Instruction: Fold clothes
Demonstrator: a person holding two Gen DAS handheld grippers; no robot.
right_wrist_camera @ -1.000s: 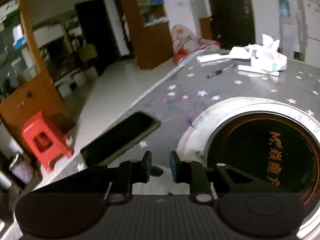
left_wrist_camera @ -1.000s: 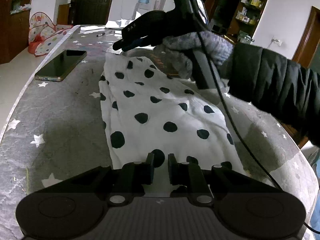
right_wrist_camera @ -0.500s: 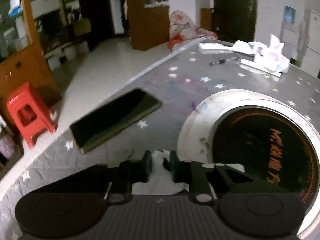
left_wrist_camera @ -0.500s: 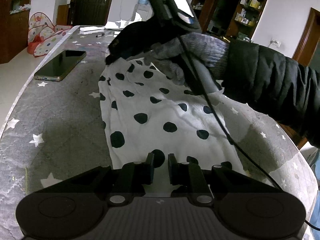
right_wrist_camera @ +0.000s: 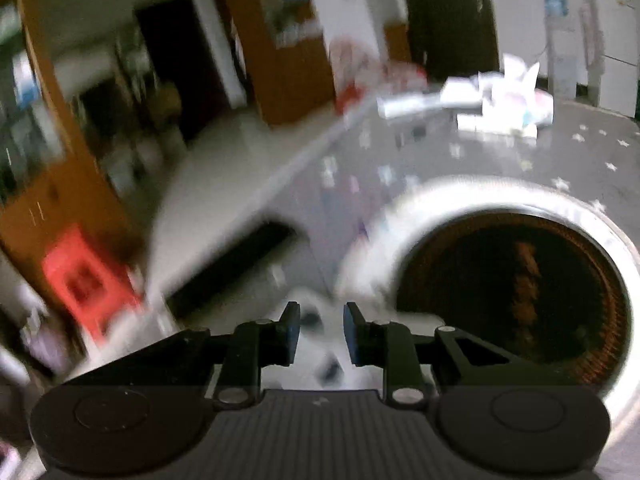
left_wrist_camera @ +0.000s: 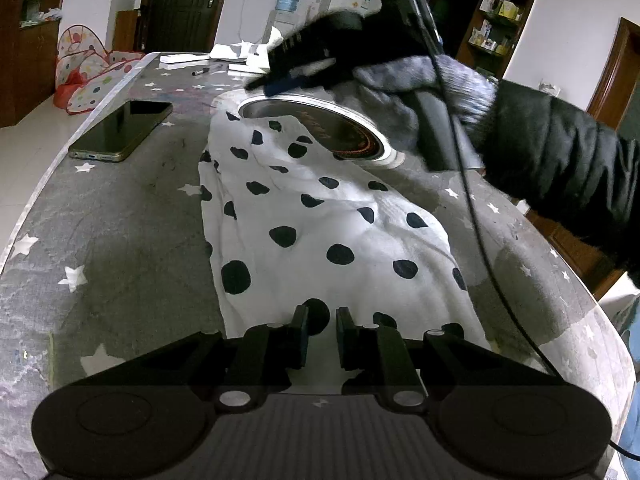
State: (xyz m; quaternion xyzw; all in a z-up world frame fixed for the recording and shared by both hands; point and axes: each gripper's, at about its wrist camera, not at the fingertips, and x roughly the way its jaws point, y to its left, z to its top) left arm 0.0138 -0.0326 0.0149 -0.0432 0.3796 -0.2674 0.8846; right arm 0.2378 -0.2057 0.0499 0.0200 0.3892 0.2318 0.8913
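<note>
A white garment with black polka dots (left_wrist_camera: 320,232) lies lengthwise on the grey star-print table (left_wrist_camera: 100,240). My left gripper (left_wrist_camera: 322,330) sits low at the garment's near edge, its fingers close together with cloth between them. My right gripper (left_wrist_camera: 300,76) hangs in the air above the garment's far end, held by a gloved hand. In the blurred right wrist view my right gripper (right_wrist_camera: 318,332) is slightly open, with the far end of the garment (right_wrist_camera: 320,344) below and between the fingers.
A round black cooktop with a white rim (left_wrist_camera: 320,128) is set into the table under the garment's far right side; it also shows in the right wrist view (right_wrist_camera: 516,292). A phone (left_wrist_camera: 120,130) lies to the left. Papers and a pen (left_wrist_camera: 208,69) lie at the far end.
My right gripper has lifted up and away from the garment's far end and its fingers have parted. The far end of the garment now lies flatter. My left gripper has not moved.
</note>
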